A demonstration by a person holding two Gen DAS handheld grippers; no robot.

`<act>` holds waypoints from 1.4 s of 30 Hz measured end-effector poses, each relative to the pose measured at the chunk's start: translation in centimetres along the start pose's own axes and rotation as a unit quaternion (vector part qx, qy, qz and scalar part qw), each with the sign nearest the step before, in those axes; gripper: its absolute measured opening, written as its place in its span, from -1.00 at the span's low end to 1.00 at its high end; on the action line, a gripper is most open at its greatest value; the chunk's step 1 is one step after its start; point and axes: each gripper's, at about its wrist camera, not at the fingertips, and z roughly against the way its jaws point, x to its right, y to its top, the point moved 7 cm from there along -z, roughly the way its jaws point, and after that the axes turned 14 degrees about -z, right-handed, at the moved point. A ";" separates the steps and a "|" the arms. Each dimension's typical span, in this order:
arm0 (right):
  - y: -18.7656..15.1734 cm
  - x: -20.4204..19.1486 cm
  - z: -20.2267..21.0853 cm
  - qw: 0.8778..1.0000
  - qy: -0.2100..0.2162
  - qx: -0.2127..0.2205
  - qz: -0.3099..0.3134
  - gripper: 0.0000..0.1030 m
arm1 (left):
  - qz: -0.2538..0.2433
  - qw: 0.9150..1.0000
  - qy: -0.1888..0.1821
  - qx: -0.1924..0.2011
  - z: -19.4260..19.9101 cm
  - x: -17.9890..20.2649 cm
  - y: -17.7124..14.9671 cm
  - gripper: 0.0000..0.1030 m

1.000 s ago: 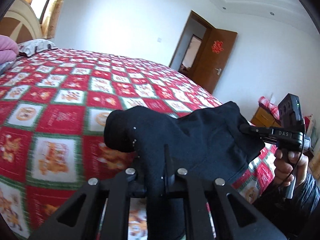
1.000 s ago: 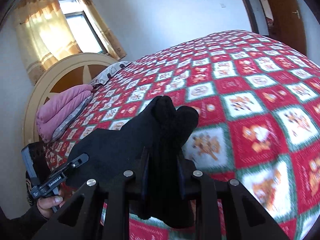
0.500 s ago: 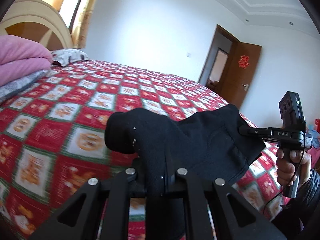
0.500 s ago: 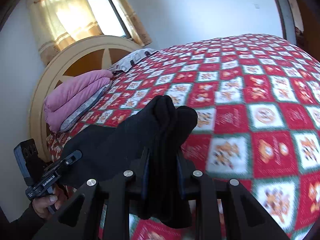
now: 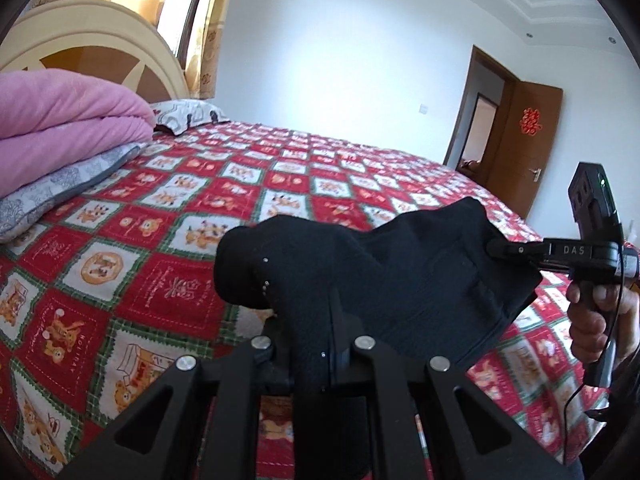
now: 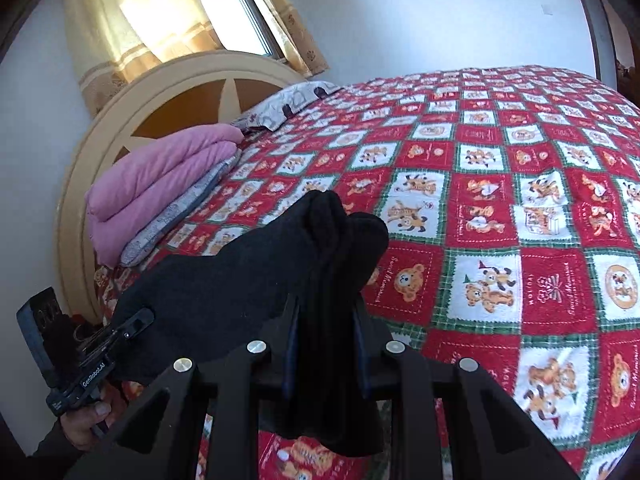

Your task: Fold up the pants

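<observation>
pants [image 5: 384, 276]: black, bunched, held above quilt [image 5: 168, 240] | left gripper [image 5: 334, 320]: clamped on pants | right gripper [image 6: 326, 320]: clamped on thick fold of pants

I am seeing the middle and far side of the bed [image 6: 500, 264] lying bare and flat, its quilt offering open passage toward the door-side edge. At the headboard [image 6: 168, 96] end, a folded pink blanket [image 6: 160, 188] is standing stacked on a grey pillow [image 6: 176, 216], with a patterned pillow [image 6: 288, 104] just beyond, blocking that edge. The black pants [image 5: 380, 276] are hanging stretched between my left gripper [image 5: 336, 344] and right gripper [image 6: 326, 344], spanning the near edge.
</observation>
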 end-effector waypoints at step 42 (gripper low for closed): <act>-5.8 10.1 10.7 0.988 -0.129 0.031 -0.081 0.18 | 0.038 0.998 0.044 -0.020 5.5 1.8 -3.0 0.75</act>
